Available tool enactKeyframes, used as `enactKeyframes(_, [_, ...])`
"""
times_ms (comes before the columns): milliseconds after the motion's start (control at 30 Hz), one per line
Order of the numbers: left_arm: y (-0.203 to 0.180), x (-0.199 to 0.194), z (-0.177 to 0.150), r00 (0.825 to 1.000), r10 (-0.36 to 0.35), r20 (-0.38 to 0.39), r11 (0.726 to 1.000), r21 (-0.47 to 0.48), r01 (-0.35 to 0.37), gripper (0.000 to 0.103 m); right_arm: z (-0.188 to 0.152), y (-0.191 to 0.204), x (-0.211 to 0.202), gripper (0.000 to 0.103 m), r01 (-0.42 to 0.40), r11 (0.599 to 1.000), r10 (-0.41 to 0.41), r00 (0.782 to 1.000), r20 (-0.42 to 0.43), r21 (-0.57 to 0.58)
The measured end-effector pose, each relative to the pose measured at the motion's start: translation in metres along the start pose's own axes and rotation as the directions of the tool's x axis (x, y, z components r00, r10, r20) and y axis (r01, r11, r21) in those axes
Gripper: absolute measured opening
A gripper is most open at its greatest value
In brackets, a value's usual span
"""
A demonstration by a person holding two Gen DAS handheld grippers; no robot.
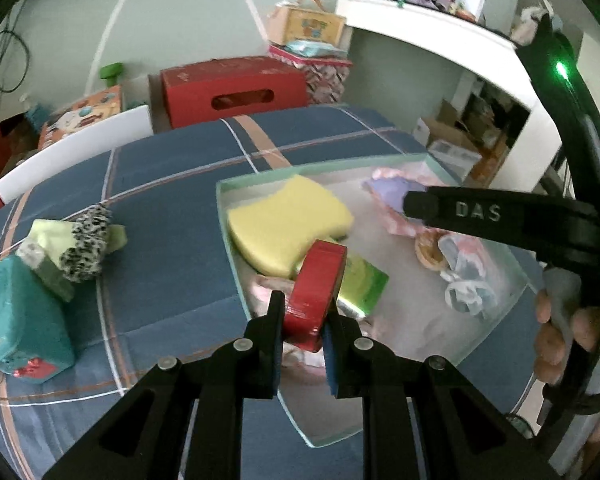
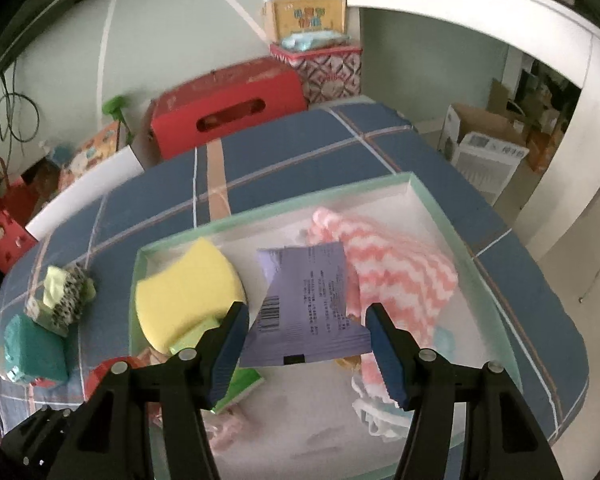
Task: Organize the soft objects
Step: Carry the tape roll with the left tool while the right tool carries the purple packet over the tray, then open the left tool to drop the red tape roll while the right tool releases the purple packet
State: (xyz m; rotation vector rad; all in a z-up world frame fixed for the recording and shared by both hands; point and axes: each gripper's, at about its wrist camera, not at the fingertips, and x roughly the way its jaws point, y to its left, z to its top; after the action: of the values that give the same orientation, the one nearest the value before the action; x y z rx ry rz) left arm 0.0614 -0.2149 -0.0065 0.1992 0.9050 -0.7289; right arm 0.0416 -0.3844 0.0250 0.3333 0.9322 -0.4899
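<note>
My left hand-held gripper [image 1: 304,320] pinches a red packet [image 1: 316,292]; the right hand-held gripper [image 2: 306,344] clasps a purple pouch [image 2: 306,308] above the sponge-crowded tray [image 2: 452,208].

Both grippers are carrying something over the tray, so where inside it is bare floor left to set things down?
In the tray, bare floor shows along the near edge, between the green packet and the white straps, and in the far corner behind the pink-striped cloth. The left side is crowded by the yellow sponge.
</note>
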Motion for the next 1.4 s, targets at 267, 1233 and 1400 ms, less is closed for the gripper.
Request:
enactKeyframes(267, [-0.01,0.018,-0.01,0.998,0.002,-0.062,1.0,0.028,0.0,0.017,-0.011,0.0,0.019,0.064,0.011,1.0,-0.012,0.997,-0.081,-0.015])
enactKeyframes(1233, [0.007,0.019,-0.003,0.995,-0.021,-0.097,0.998,-0.054,0.015,0.047,-0.02,0.005,0.03,0.066,0.059,0.997,-0.066,0.985,-0.161,-0.043])
enactKeyframes(1400, [0.013,0.008,0.002,0.997,-0.031,-0.07,0.997,-0.076,0.025,0.057,-0.018,0.005,0.022,0.075,0.075,0.996,-0.08,0.986,-0.148,-0.039])
